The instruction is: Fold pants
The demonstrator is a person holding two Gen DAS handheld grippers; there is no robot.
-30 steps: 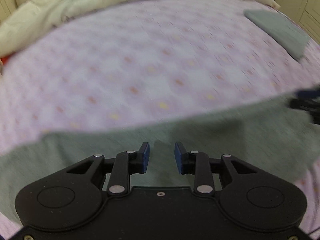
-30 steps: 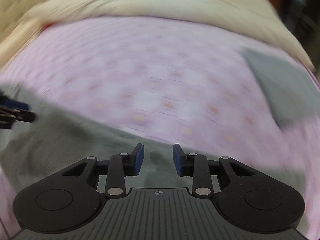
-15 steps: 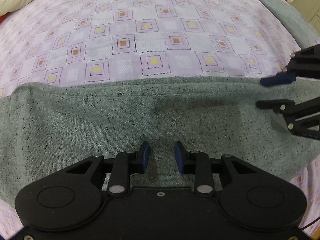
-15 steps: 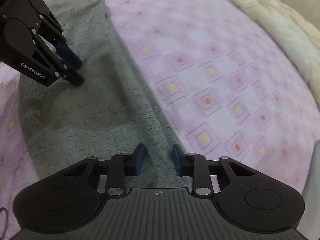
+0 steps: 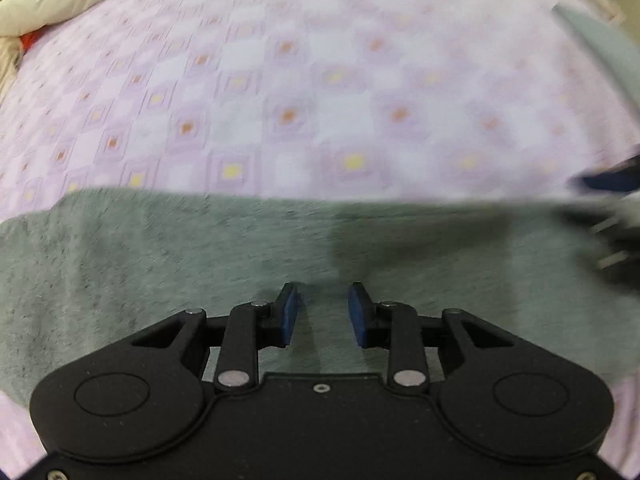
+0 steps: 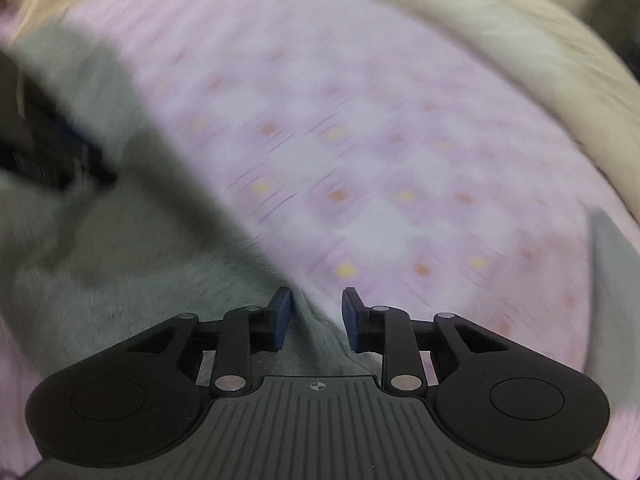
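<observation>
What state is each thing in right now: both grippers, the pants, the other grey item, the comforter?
left gripper: open, nothing between the fingers, over the pants.
right gripper: open, empty, at the pants' far edge.
pants: laid flat in a long band on the bedsheet, not gripped.
grey folded garment: lying at the right side of the bed, blurred.
cream comforter: bunched along the far edge.

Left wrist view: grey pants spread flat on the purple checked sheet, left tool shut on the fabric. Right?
Not quite. The left wrist view shows the left tool open, its blue fingers apart over the grey pants with nothing pinched between them. The pants do lie spread on the purple checked sheet.
</observation>
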